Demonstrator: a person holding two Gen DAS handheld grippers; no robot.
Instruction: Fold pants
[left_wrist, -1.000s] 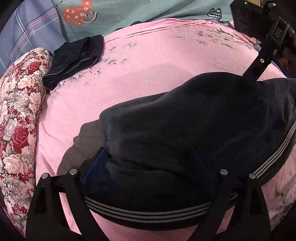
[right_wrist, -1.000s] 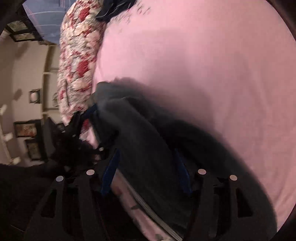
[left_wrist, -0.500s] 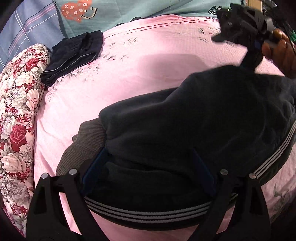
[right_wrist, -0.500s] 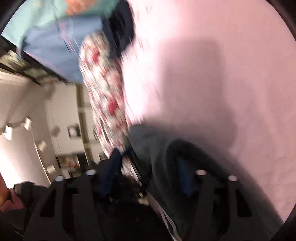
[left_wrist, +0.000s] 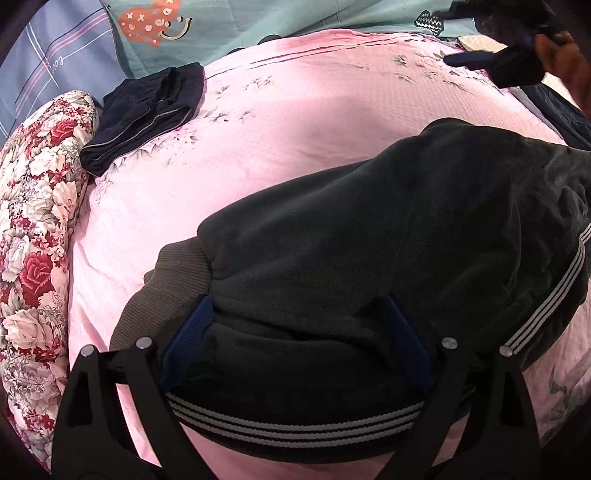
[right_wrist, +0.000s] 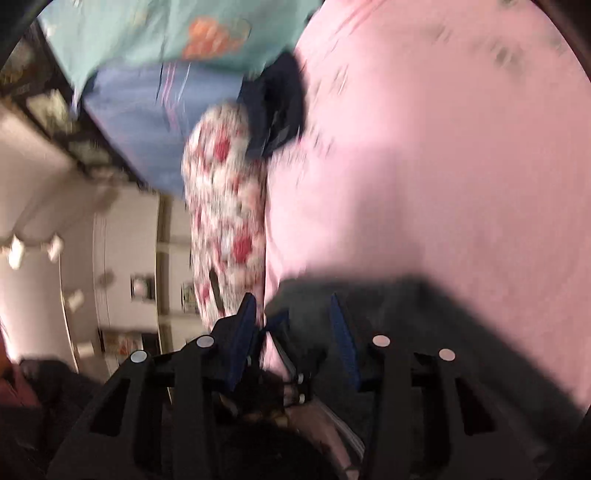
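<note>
Dark pants (left_wrist: 369, 240) with white side stripes and a grey ribbed cuff lie folded on the pink bedsheet (left_wrist: 314, 122). My left gripper (left_wrist: 295, 338) is open, its blue pads spread wide over the near edge of the pants by the striped seam. My right gripper (left_wrist: 495, 62), held in a hand, hovers at the far right above the sheet, clear of the pants. In the blurred right wrist view that gripper (right_wrist: 293, 325) is open with nothing between its pads, and the pants (right_wrist: 424, 332) lie dark beneath it.
A second, folded dark garment (left_wrist: 147, 110) lies at the back left of the bed. A floral bolster (left_wrist: 33, 229) runs along the left edge. Teal and blue bedding (left_wrist: 258, 22) is piled at the head. More dark cloth (left_wrist: 565, 114) sits at the far right.
The right gripper let go of the pants' far edge, rose and drew back to the right, and its view swung towards the pillows. The left gripper and the pants stayed put.
</note>
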